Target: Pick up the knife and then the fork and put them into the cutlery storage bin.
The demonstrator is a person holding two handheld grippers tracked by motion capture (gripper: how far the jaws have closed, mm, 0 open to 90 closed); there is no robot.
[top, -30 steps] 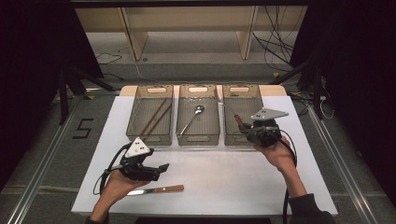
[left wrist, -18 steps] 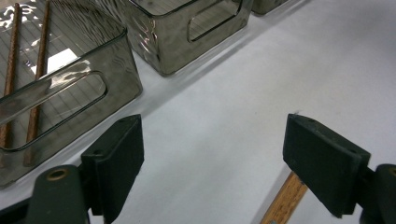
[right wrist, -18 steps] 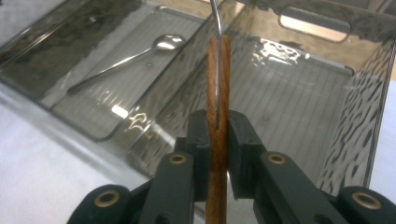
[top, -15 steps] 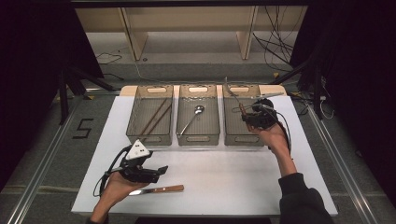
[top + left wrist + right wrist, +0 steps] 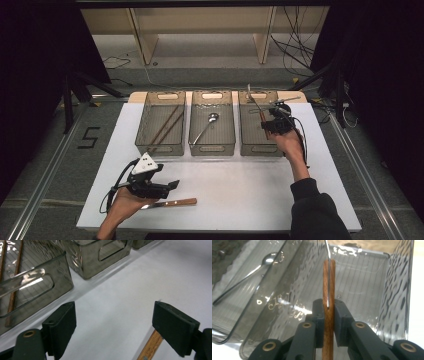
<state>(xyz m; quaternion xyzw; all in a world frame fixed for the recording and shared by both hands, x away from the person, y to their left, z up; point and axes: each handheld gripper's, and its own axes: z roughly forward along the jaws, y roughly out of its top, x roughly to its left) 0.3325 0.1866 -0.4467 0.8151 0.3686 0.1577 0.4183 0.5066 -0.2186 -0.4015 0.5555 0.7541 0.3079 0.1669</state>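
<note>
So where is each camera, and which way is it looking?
High view: above the table, looking forward and down; both forearms, left gripper, right gripper.
Left gripper view: between open jaws, over the knife.
Right gripper view: jaws shut on a wooden-handled utensil over the right bin.
Shared: the spoon, high and right gripper views.

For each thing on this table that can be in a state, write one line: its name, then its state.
Left hand-held gripper: open, over the table.
Right hand-held gripper: shut on wooden-handled utensil.
Wooden-handled utensil: held over right bin.
Knife: lying on table.
Right bin: empty.
Spoon: lying in middle bin.
Chopsticks: lying in left bin.
</note>
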